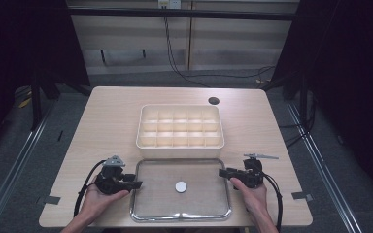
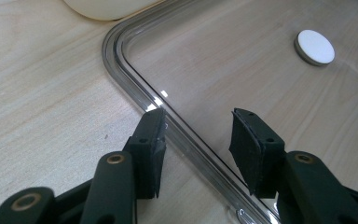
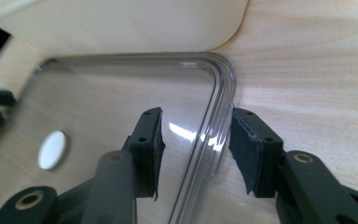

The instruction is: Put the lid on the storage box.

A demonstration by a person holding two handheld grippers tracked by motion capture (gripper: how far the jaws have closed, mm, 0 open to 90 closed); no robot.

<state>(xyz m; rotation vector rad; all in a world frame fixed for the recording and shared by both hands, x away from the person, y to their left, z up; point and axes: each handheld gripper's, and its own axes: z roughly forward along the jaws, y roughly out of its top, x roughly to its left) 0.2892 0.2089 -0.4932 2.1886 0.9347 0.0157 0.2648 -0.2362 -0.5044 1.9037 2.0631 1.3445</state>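
A clear tray (image 1: 180, 216) with a raised rim lies on the wooden table near its front edge. A small white disc (image 1: 180, 187) rests inside it. My left gripper (image 1: 137, 184) sits at the tray's left edge; in the left gripper view its jaws (image 2: 198, 126) stand open astride the rim (image 2: 121, 51), with the disc (image 2: 314, 46) farther in. At the tray's right edge is my right gripper (image 1: 222, 172), also open, its jaws (image 3: 196, 126) straddling the rim (image 3: 226, 79) near the far corner. The disc (image 3: 52, 149) lies to their left. Neither gripper's pads press on the rim.
A cream box (image 1: 179, 145) divided into several compartments stands just behind the tray, its wall close in both gripper views (image 2: 107, 7) (image 3: 121, 23). A dark round hole (image 1: 213, 101) marks the table's far right. Grey tape pieces (image 1: 52, 199) (image 1: 301, 195) sit near the front corners.
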